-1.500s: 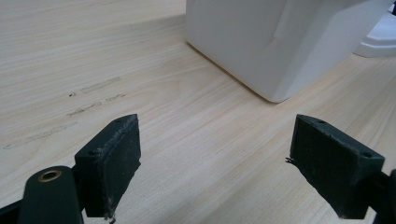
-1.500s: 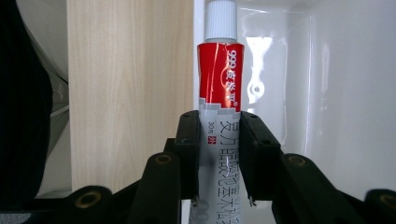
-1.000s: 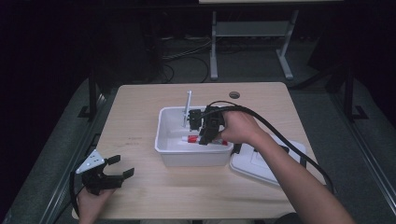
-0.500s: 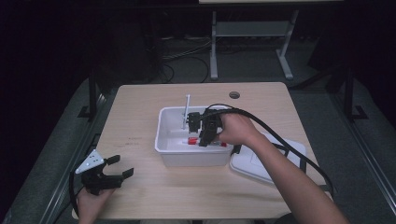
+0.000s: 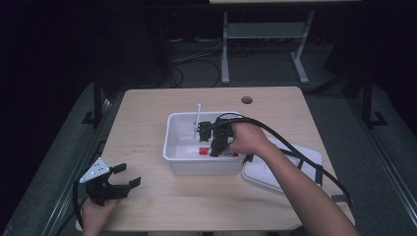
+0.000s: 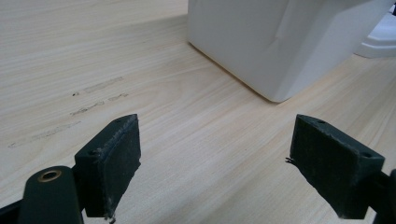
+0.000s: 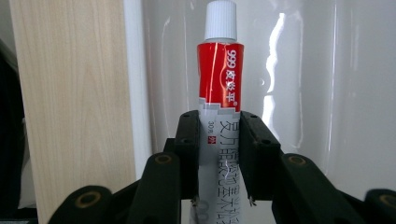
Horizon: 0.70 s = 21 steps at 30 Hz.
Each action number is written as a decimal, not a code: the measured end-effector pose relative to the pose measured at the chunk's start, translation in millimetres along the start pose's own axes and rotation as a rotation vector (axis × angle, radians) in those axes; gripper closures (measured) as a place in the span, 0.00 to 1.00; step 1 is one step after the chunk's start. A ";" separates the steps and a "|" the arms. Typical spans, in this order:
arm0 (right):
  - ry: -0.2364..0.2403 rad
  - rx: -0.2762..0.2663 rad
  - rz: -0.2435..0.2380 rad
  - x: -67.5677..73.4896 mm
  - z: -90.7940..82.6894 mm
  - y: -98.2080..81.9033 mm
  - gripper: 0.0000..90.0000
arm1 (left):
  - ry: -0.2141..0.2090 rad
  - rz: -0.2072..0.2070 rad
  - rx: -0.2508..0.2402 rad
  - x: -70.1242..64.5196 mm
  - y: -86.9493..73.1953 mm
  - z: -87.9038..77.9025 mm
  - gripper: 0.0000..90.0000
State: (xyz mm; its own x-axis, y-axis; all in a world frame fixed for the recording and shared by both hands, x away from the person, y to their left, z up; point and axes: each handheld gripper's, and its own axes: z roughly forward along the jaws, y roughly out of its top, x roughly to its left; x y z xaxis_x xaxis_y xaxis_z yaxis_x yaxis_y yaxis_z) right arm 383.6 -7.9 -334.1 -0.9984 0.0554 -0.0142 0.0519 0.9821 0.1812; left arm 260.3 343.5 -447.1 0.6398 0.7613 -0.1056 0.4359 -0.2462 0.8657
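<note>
Tube [image 7: 219, 88] end is hidden behind your right gripper [image 7: 219, 154], whose fingers clamp it inside the tub [image 5: 182, 162]; your left gripper [image 6: 217, 163] rests released on the bench [image 5: 147, 113]

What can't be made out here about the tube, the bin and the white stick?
- Tube: right gripper view, its lower end is hidden behind the right gripper and cut by the bottom edge.
- White bin: high view, floor partly covered by hand and gripper.
- White stick: high view, too small to identify.
</note>
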 end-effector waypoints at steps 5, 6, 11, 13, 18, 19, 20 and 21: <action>0.009 0.006 0.000 -0.8 5.0 1.8 0.78 | -0.001 -0.001 0.001 -0.1 -0.1 0.3 0.17; 0.010 0.010 -0.002 -1.3 6.0 1.9 0.78 | -0.001 -0.001 0.002 0.0 -0.1 0.2 0.17; 0.017 0.013 0.003 -3.0 9.9 3.0 0.78 | 0.000 -0.002 -0.003 0.0 -0.1 -0.3 0.17; 0.020 0.014 0.005 -3.6 11.6 3.3 0.78 | -0.001 -0.004 -0.005 -0.1 -0.2 -0.3 0.17; 0.028 0.011 0.011 -5.9 14.7 2.6 0.78 | 0.001 -0.003 -0.005 0.0 -0.2 -0.5 0.17; 0.030 0.001 0.018 -6.7 15.5 1.6 0.78 | 0.001 -0.003 -0.005 0.1 -0.1 -0.6 0.17; 0.033 -0.001 0.024 -7.2 16.0 0.8 0.78 | 0.001 -0.004 -0.006 0.1 -0.2 -0.6 0.17; 0.035 0.001 0.028 -7.8 17.0 -0.2 0.78 | 0.001 -0.003 -0.005 0.2 -0.2 -0.6 0.17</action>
State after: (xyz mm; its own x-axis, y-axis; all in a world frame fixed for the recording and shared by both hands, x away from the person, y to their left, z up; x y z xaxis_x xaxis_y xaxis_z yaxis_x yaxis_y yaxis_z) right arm 391.8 -5.5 -350.7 -0.9968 0.0762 0.0256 0.0795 0.9804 0.1801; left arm 259.9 344.1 -446.9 0.6376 0.7628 -0.1081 0.4350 -0.2407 0.8677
